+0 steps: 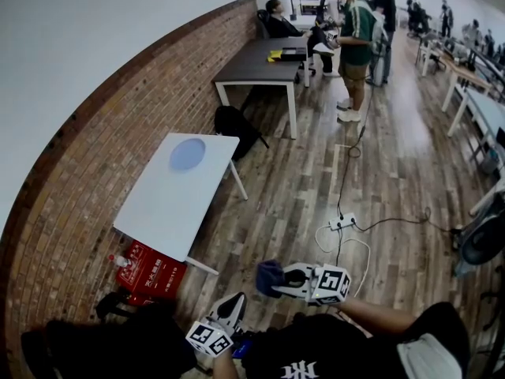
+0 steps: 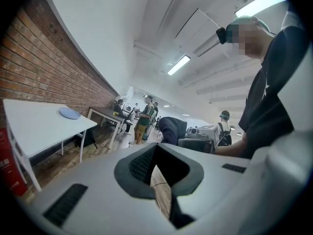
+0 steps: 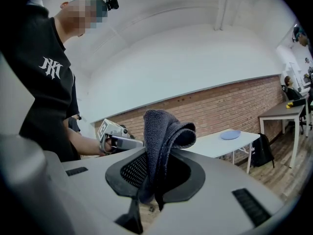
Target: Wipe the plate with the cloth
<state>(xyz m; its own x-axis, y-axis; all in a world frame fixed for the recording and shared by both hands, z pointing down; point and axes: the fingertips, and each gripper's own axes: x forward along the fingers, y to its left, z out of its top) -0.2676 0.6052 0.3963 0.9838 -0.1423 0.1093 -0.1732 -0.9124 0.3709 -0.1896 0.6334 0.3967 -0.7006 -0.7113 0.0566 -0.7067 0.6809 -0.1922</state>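
The right gripper (image 3: 157, 166) has its jaws clamped on a folded dark cloth (image 3: 164, 129), most of which stands out beyond the tips. The left gripper (image 2: 157, 168) carries nothing, its jaws drawn close together. Both hang near the person's body, well apart from the white worktop (image 1: 170, 208) ahead on the left. The blue plate (image 1: 188, 153) lies at its far end. Wiping well likely means stepping close first, then pressing the cloth's loose fold flat on the plate.
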